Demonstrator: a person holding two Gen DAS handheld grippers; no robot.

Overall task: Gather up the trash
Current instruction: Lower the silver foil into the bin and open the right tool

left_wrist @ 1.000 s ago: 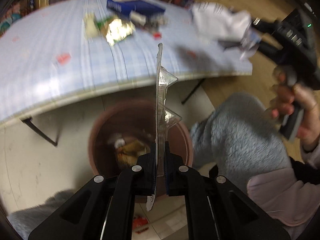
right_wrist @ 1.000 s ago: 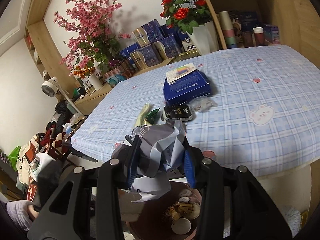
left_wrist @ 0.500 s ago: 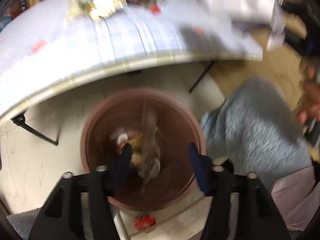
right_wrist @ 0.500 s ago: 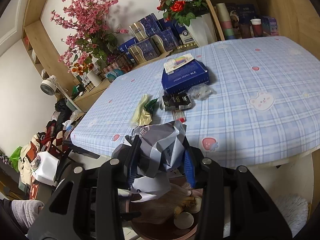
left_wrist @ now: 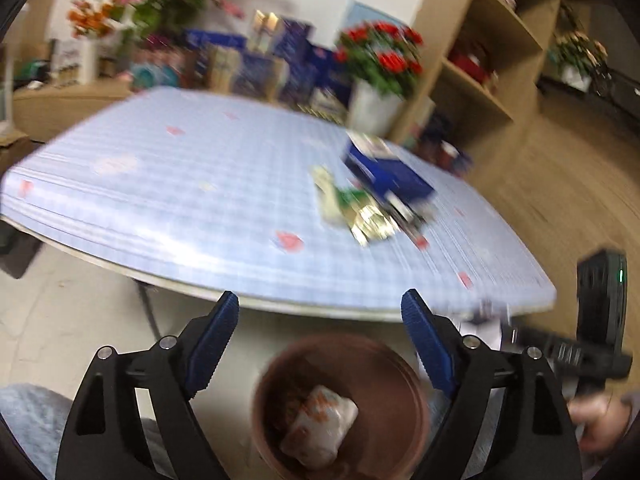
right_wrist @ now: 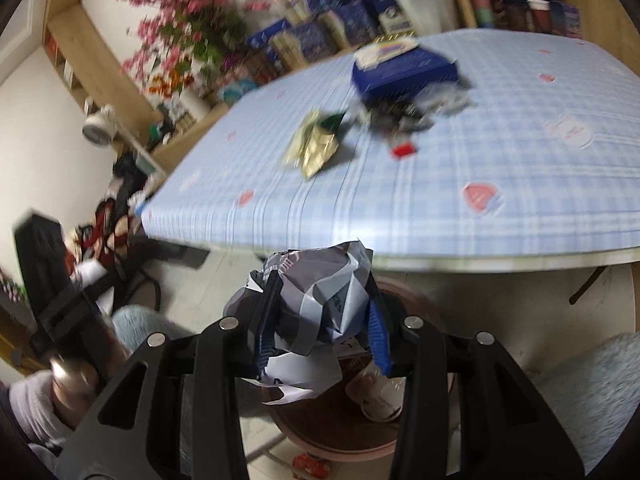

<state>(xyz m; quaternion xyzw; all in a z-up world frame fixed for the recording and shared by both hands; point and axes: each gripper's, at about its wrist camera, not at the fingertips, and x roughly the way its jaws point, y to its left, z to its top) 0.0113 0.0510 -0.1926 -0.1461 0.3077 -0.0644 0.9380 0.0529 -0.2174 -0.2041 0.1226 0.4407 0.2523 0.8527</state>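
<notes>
Above the brown bin (left_wrist: 340, 408), left claw (left_wrist: 320, 332) just spread (empty), right claw (right_wrist: 320, 312) pinching crumpled paper (right_wrist: 316, 304).

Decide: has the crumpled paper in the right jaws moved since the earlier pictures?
Yes. The crumpled paper has dropped from level with the table top to below its edge.

Left claw (left_wrist: 320, 312) just-opened wide, empty; right claw (right_wrist: 322, 312) clamped, w/ load.

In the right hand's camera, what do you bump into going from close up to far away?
Crumpled paper held in the right gripper → table edge → gold wrapper → blue box → white flower pot at the back.
</notes>
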